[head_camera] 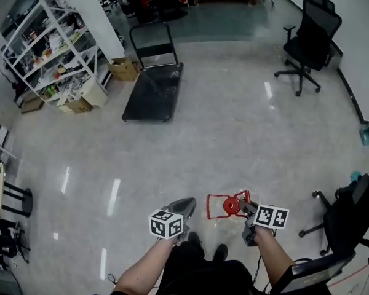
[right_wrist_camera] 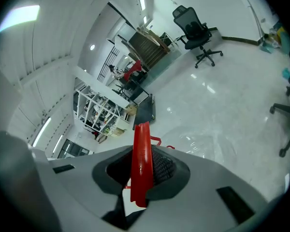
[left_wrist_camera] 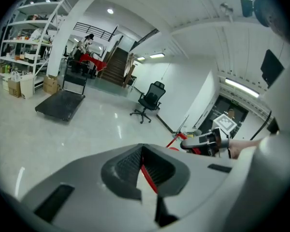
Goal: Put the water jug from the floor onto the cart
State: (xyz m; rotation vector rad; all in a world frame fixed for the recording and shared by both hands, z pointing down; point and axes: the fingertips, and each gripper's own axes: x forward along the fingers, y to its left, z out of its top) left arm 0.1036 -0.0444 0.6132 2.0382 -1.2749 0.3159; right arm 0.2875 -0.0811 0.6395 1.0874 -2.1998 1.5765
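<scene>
My left gripper [head_camera: 189, 204] and right gripper [head_camera: 246, 208] each pinch the red handle [right_wrist_camera: 141, 163] of the water jug [head_camera: 232, 206], which hangs off the floor near me. Carrying it to the cart [head_camera: 154, 91] (far left) remains.

Clear plastic water jug [head_camera: 231, 206], glossy red handle [right_wrist_camera: 141, 158], shiny polished floor [head_camera: 234, 121].

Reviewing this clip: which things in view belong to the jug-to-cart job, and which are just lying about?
Part of the job:
- water jug, held by its red handle
- left tool and right tool, both shut on that handle
- cart

Lying about:
- office chair
- shelving
- cardboard boxes
</scene>
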